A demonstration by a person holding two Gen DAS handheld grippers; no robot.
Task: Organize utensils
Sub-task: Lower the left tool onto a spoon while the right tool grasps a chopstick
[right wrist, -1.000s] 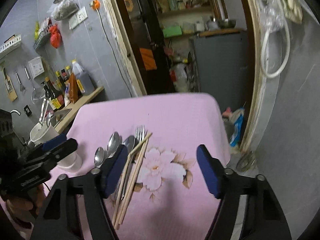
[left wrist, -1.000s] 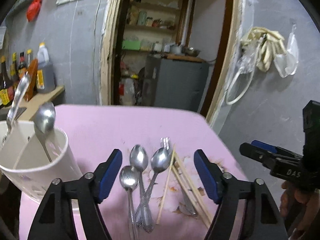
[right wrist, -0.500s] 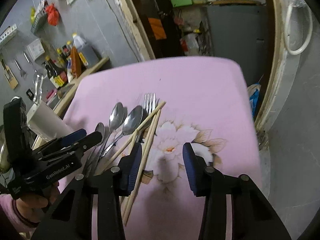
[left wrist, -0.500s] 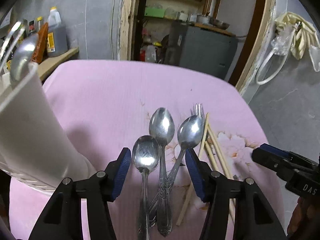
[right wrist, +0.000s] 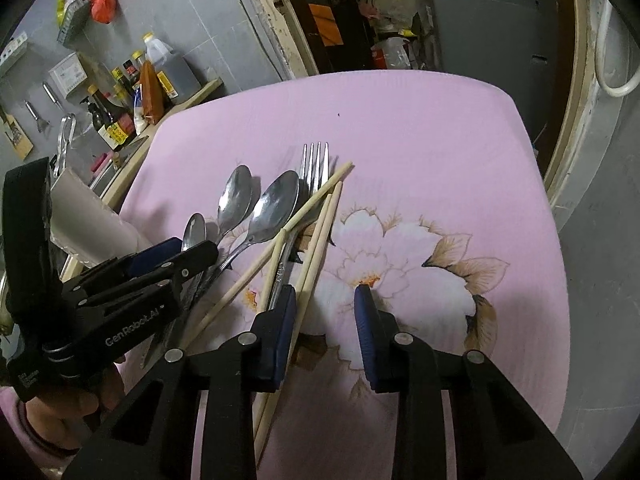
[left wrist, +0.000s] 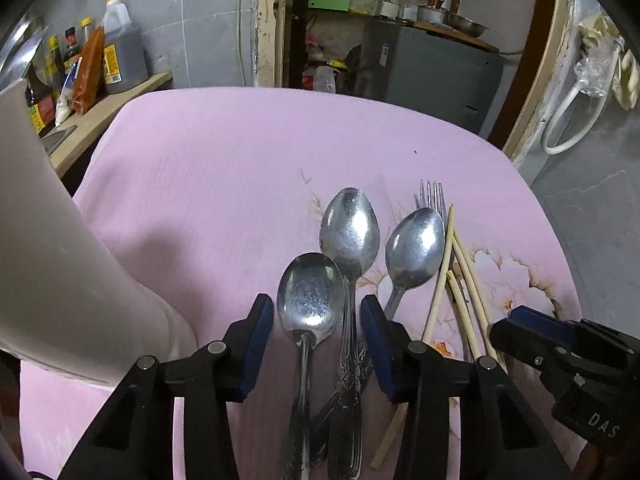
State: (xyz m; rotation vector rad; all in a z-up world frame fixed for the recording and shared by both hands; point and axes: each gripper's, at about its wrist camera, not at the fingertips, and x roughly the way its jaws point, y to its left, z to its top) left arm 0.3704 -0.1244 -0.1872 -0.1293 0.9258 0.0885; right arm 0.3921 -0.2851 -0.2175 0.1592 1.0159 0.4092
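Three steel spoons, a fork [left wrist: 431, 196] and wooden chopsticks [left wrist: 460, 268] lie on the pink cloth. My left gripper [left wrist: 318, 342] is open low over the cloth, jaws on either side of the handles of the nearest spoon [left wrist: 310, 292] and the middle spoon [left wrist: 349, 232]. The third spoon [left wrist: 415, 247] lies just right. My right gripper [right wrist: 325, 330] is open over the flower print, its left pad beside the chopsticks [right wrist: 316, 248]. The left gripper [right wrist: 172, 256] also shows in the right wrist view.
A white utensil holder [left wrist: 52, 240] stands at the left, close to the left gripper; it also shows in the right wrist view [right wrist: 88, 216]. Bottles [left wrist: 116, 56] stand on a wooden shelf beyond the table's left edge. A doorway and grey cabinet [left wrist: 432, 64] lie behind.
Both grippers have come lower and closer to the utensils and their jaws have narrowed. The left gripper now straddles the spoon handles; the right one sits beside the chopsticks.
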